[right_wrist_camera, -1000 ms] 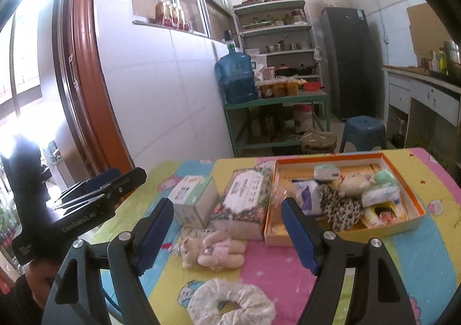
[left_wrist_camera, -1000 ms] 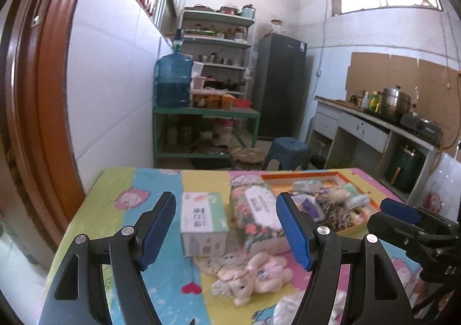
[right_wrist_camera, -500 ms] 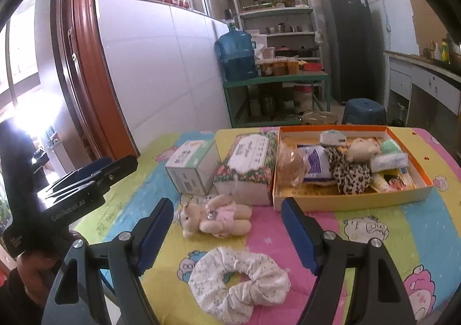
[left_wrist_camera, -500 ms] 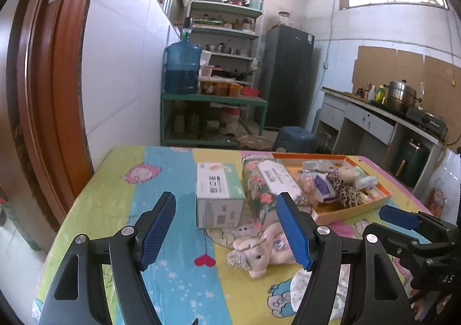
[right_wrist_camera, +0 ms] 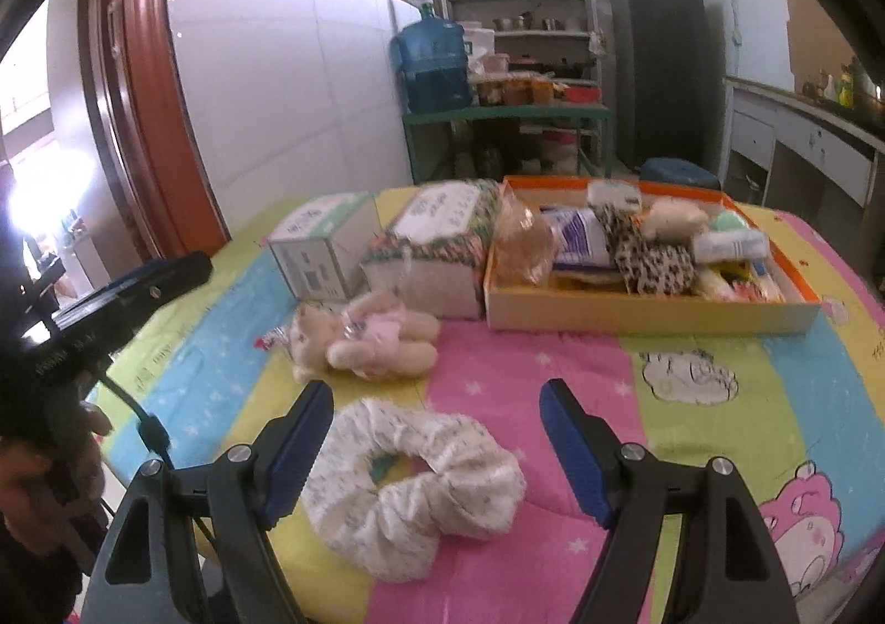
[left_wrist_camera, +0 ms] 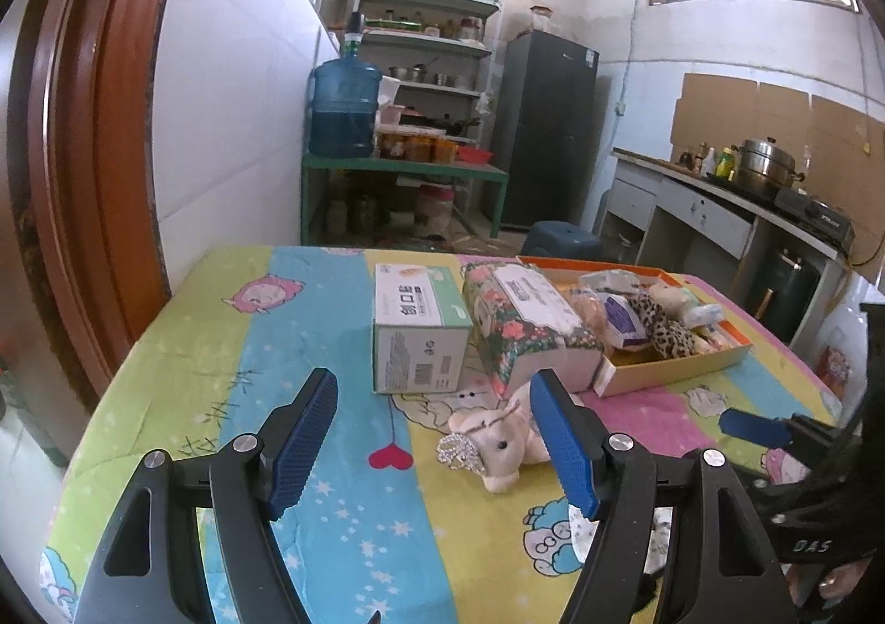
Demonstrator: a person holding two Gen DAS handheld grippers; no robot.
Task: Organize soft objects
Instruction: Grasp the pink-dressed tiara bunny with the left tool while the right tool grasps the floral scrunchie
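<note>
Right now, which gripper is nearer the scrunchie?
Right. The right gripper hangs open just over the scrunchie, which lies between its fingers. The left gripper is open off to the side, facing the teddy.

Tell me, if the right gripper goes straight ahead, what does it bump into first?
Most likely the white scrunchie. It lies on the tablecloth between the open right gripper fingers, nearest of all. The teddy bear sits farther on, though depth is hard to judge.

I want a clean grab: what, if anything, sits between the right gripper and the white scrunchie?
Nothing visible. The right gripper is open above the table, and the scrunchie lies just below and between its fingers. The teddy bear lies farther back, clear of the path.
</note>
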